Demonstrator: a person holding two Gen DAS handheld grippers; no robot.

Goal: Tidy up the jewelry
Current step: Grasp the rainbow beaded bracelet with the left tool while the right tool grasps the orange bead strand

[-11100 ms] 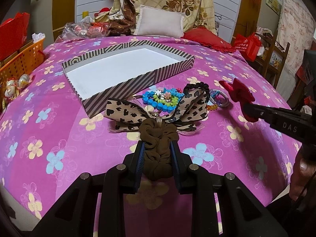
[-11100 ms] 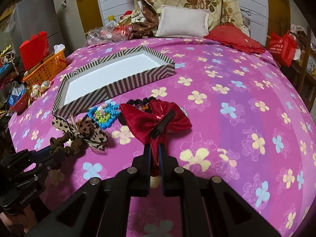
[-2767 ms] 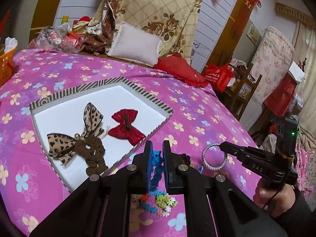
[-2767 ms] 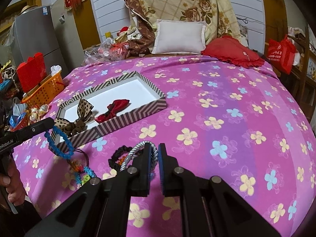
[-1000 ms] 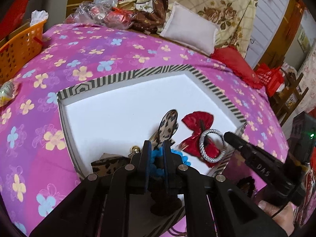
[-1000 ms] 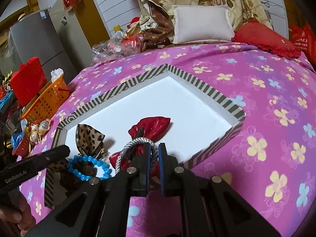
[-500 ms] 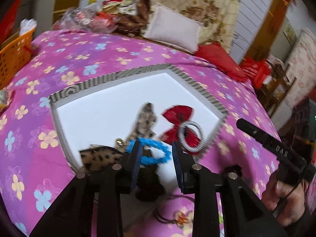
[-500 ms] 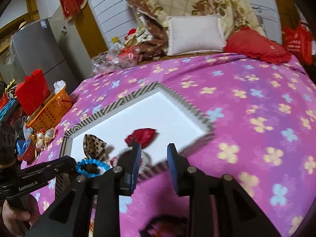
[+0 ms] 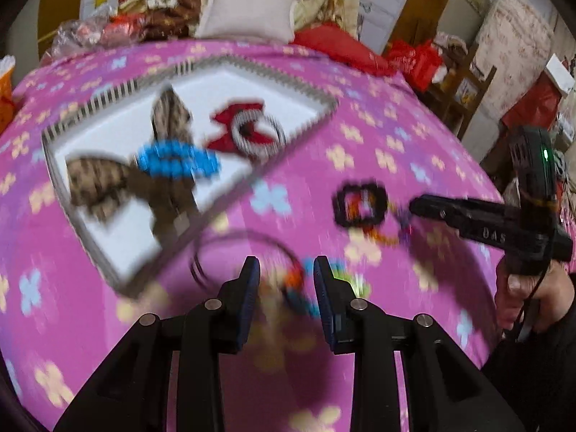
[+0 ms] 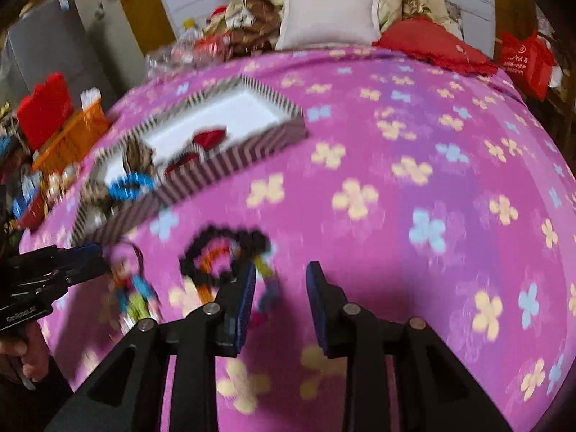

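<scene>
The striped tray [image 9: 298,133] [image 10: 252,154] on the pink bedspread holds a leopard bow [image 9: 108,180], a blue bead bracelet [image 9: 176,162] [image 10: 129,185], a red bow [image 9: 230,122] and a silver ring bracelet [image 9: 257,136]. My left gripper [image 9: 284,280] is open and empty over a colourful beaded piece [image 9: 313,288] with a thin dark cord [image 9: 244,237]. My right gripper [image 10: 280,288] is open and empty beside a black bead bracelet [image 9: 360,205] [image 10: 223,252] and a colourful bead strand [image 10: 266,273]. Both views are blurred by motion.
An orange basket [image 10: 68,136] and a red bag [image 10: 43,108] stand at the bed's left edge. Pillows [image 10: 327,18] and a red cushion [image 10: 432,46] lie at the head. A red bag [image 10: 522,61] sits off the right side.
Both grippers let go of the blue bracelet and the silver ring in the tray, opened, and pulled back toward the loose pieces on the bedspread near the front.
</scene>
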